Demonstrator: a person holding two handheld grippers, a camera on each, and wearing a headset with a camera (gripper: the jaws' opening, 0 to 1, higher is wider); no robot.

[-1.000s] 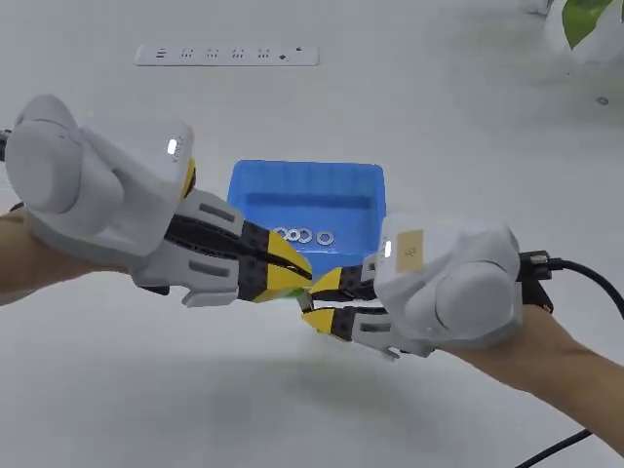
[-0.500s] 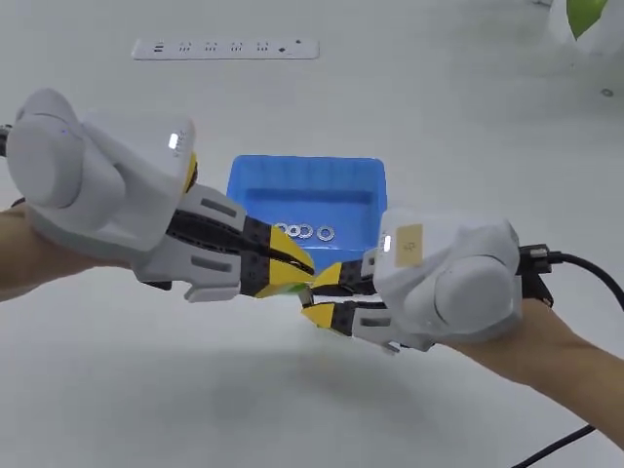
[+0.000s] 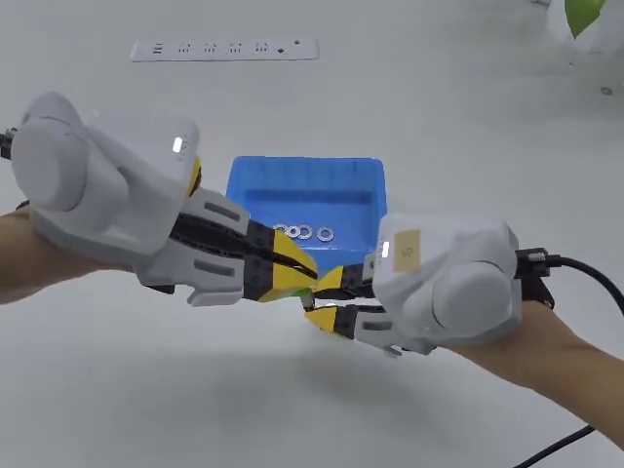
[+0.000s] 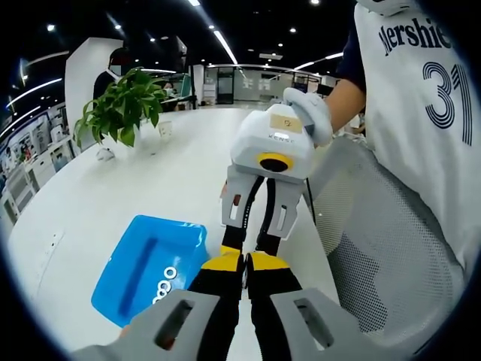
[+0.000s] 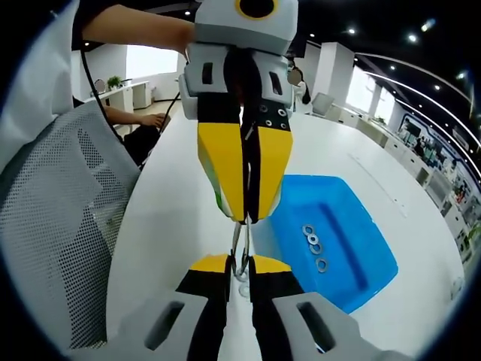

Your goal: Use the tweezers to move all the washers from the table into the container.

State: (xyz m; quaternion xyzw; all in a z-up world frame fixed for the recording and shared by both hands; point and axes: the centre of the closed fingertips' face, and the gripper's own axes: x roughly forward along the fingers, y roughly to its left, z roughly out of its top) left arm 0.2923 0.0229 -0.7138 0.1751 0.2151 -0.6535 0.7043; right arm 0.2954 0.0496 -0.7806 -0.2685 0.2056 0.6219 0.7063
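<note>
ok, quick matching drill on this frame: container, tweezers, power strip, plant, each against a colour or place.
Things:
1 container
2 tweezers
3 power strip
4 plant

Descriptions:
a green, top right of the head view
b white, flat, beyond the container
c blue, washers inside
d thin metal, clamped in the jaws of both the left gripper and the right gripper

Pairs: 1-c, 2-d, 3-b, 4-a
</note>
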